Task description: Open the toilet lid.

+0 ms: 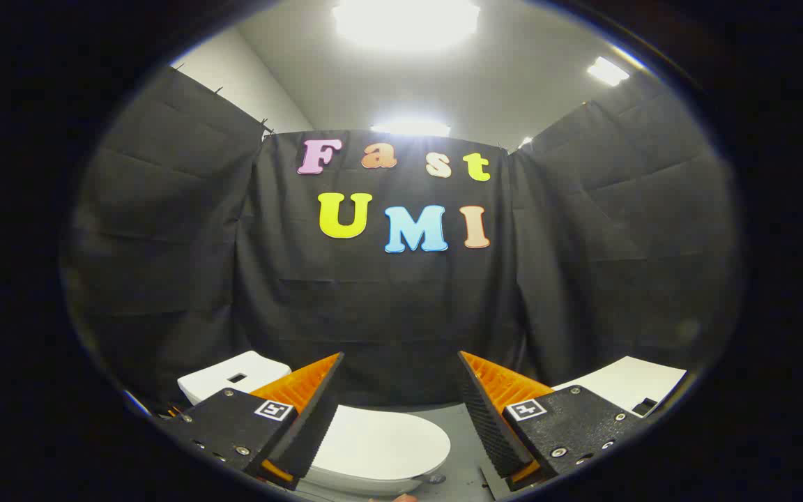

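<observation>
The gripper (398, 411) is held wide open above the closed toilet lid (380, 443), seen low between its fingers. The lid is judged rigid, smooth and slippery, best taken at its front rim.

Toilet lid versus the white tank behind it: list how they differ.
The toilet lid is rounded and lies flat and closed; the tank is boxy with a dark rectangular recess on top. The lid sits between and just ahead of the open fingers; the tank stands farther back, beyond the left finger. Both are plain white.
</observation>
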{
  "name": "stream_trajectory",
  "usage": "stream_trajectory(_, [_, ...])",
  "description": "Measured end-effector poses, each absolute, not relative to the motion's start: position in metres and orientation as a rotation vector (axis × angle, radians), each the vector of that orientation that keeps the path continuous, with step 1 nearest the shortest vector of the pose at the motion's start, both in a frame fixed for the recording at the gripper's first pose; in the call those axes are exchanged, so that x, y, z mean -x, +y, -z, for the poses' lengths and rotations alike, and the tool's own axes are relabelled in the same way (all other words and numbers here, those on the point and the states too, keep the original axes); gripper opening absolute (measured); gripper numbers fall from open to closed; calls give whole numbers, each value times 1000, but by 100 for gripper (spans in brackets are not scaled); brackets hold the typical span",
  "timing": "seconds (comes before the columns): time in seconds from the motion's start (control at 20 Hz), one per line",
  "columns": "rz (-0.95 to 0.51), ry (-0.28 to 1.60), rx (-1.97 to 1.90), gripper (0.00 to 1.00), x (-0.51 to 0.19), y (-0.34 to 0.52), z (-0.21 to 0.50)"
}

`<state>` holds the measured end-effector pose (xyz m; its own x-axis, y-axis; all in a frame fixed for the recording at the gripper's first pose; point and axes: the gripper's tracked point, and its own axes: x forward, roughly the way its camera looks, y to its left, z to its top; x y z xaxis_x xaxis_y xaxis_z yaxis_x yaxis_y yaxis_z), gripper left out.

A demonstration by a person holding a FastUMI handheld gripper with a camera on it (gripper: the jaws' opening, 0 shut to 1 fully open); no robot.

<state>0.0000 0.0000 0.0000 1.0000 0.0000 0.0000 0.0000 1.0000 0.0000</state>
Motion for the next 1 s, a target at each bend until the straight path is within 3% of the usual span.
stream_trajectory(0.35, [-70, -7, -89, 95, -2, 18, -2])
stream_trajectory(1.0, [-40, 53, -148, 95, -9, 11, 25])
